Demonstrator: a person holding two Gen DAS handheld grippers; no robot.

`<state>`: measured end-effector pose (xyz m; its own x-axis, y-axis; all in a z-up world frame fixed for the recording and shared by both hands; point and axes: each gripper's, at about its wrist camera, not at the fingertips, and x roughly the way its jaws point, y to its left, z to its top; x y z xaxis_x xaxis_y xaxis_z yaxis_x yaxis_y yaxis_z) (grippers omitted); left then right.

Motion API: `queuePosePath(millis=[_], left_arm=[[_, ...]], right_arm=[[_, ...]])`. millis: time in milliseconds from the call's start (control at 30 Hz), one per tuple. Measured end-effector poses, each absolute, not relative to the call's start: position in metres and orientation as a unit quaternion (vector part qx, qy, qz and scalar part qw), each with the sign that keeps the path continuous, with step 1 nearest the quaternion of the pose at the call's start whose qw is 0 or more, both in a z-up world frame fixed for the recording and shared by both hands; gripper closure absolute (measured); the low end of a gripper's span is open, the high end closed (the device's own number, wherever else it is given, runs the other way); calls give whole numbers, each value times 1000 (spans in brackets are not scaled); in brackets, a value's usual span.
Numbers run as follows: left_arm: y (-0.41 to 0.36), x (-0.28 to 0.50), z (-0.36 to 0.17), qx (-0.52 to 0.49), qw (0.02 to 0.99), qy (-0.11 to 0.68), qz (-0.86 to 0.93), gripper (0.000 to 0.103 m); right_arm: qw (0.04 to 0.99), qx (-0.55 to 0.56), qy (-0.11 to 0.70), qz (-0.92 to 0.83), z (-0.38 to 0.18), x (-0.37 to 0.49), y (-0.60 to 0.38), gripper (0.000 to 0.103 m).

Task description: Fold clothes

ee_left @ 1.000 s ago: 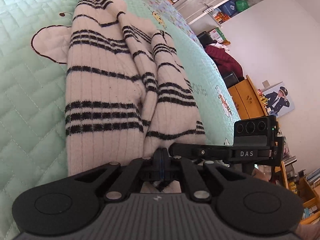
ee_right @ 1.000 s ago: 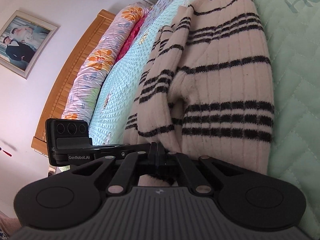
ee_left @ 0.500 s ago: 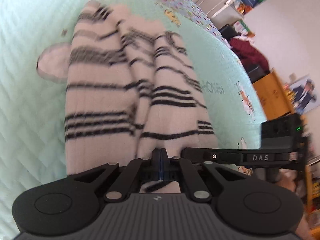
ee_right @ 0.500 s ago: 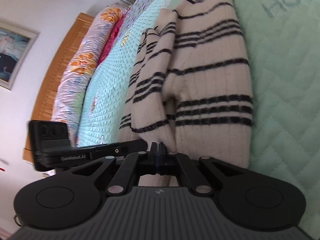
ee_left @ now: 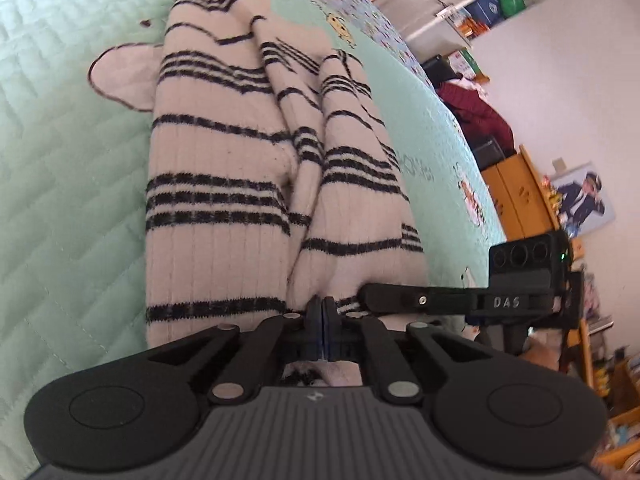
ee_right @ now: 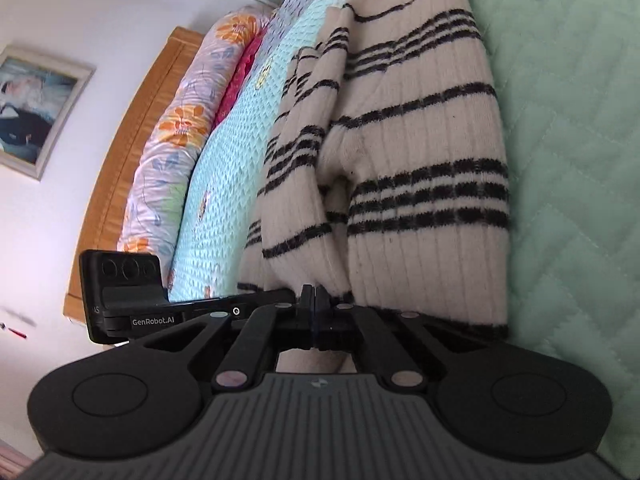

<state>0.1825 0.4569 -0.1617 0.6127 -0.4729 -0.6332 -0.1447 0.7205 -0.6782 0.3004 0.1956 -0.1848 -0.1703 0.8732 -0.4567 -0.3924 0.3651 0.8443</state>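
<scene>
A cream knit sweater with black stripes (ee_left: 224, 168) lies lengthwise on the mint quilted bedspread (ee_left: 60, 184), its sides folded inward. My left gripper (ee_left: 322, 304) is shut on the sweater's near edge. My right gripper (ee_right: 314, 293) is shut on the same near edge of the sweater (ee_right: 424, 152). Each gripper shows in the other's view, close alongside: the right one (ee_left: 520, 300) and the left one (ee_right: 128, 300). The cloth between the fingers is mostly hidden.
A rolled floral duvet (ee_right: 180, 128) and a wooden headboard (ee_right: 132, 132) lie along the far side of the bed. A wooden cabinet (ee_left: 520, 196), dark red clothes (ee_left: 476, 108) and cluttered shelves (ee_left: 480, 4) stand beyond the bed's other edge.
Both grippers stay shut on the near edge. The views shifted back and up and then returned, and the near edge of the sweater has bunched slightly toward the grippers.
</scene>
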Motion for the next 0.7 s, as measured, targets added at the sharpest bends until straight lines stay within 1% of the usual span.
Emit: queuePosePath(millis=[67,267,367,433,467,500,533,633,700], left_arm=[[460,183,-163,-365,820,429,-103,98],[481,160,-184,-487,773,394,-95,99],[485,144,-183,-512,766,381,-82,100],[487,130,-174,-509,771,375,-73,100],[487,123,-170,-504,776,374,-67,95],[487,117,-165,-499,780,372,-61,93],[488,110,-160,-495,784,369,-56,92],[489,92,-145,-479,802,355,-38,87],[493,83,-137,-463,818,341,-17,79]], right_arm=[[600,227,563,521,-187,306,188,103],[601,262,558,510,-192,311,149,103],[606,274,556,498,-197,316,125,103],[618,267,552,491,-192,316,119,103],[623,267,550,487,-191,315,117,103],[628,270,549,482,-191,313,115,103],[632,274,547,476,-191,311,113,103],[646,285,539,459,-190,301,109,103],[650,300,532,452,-192,297,103,103]])
